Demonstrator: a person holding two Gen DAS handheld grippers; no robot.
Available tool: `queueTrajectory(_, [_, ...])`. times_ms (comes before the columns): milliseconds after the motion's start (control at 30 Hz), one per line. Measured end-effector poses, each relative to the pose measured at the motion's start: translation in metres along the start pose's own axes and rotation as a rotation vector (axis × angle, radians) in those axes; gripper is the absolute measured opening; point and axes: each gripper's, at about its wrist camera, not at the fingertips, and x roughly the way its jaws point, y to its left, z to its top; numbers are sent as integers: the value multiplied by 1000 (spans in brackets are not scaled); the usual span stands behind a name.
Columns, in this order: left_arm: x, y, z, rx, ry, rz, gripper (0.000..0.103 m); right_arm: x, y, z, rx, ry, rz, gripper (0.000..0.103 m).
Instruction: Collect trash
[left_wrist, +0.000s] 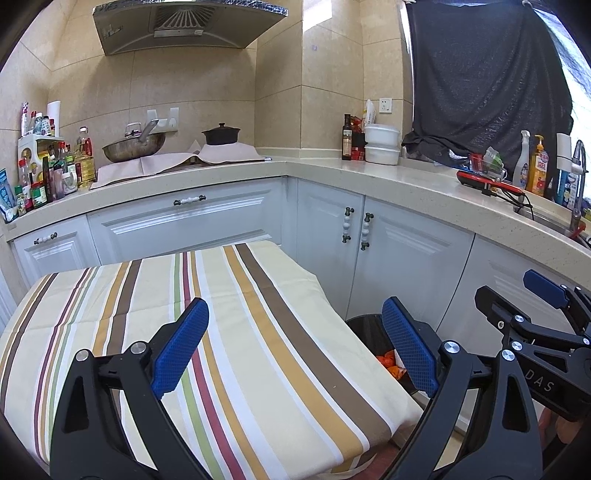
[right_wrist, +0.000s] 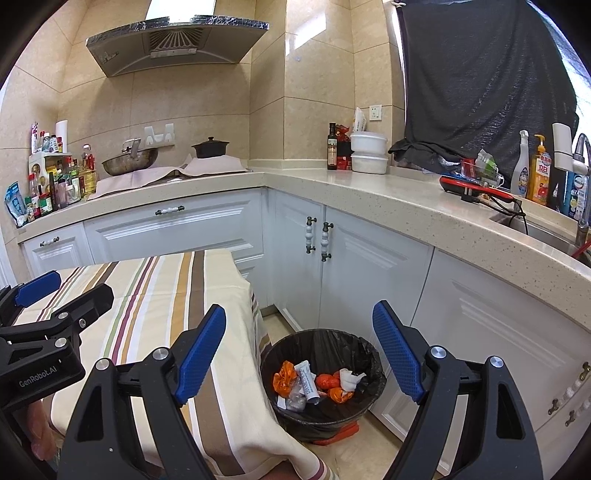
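A round trash bin (right_wrist: 321, 334) with a black liner stands on the floor between the striped table (right_wrist: 159, 295) and the white cabinets. Inside lie orange wrappers (right_wrist: 284, 380), crumpled white paper (right_wrist: 349, 378) and a white tube (right_wrist: 308, 380). My right gripper (right_wrist: 299, 352) hangs open above the bin with nothing between its blue pads. My left gripper (left_wrist: 295, 347) is open and empty over the striped tablecloth (left_wrist: 258, 295), which carries nothing in view. In the left wrist view, only the bin's edge (left_wrist: 365, 325) shows, with the right gripper (left_wrist: 506, 286) beside it. The left gripper (right_wrist: 83, 284) appears at the left of the right wrist view.
An L-shaped beige counter (right_wrist: 369, 192) over white cabinets (right_wrist: 369, 266) wraps the corner. It carries a wok (right_wrist: 129, 160), a black pot (right_wrist: 210, 147), bottles (right_wrist: 55, 184), white tubs (right_wrist: 369, 153) and a red device (right_wrist: 472, 190). A sink (right_wrist: 546, 229) is at right. Bare floor (right_wrist: 354, 454) lies around the bin.
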Motion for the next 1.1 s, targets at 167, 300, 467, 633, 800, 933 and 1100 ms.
queueTrajectory(167, [0, 0, 0, -1, 2, -1, 93, 0, -1, -1, 0, -2, -2, 79])
queueTrajectory(300, [0, -1, 0, 2, 2, -1, 93, 1, -1, -2, 2, 0, -5, 79])
queueTrajectory(467, [0, -1, 0, 0, 2, 0, 93, 1, -2, -1, 3, 0, -6, 80])
queueTrajectory(633, [0, -1, 0, 1, 3, 1, 93, 1, -2, -1, 3, 1, -7, 80])
queueTrajectory(800, [1, -2, -1, -1, 5, 1, 93, 1, -3, -1, 4, 0, -7, 80])
queueTrajectory(933, [2, -4, -4, -3, 11, -2, 93, 1, -4, -1, 5, 0, -7, 80])
queueTrajectory(1100, [3, -6, -5, -2, 10, -1, 93, 1, -4, -1, 5, 0, -6, 80])
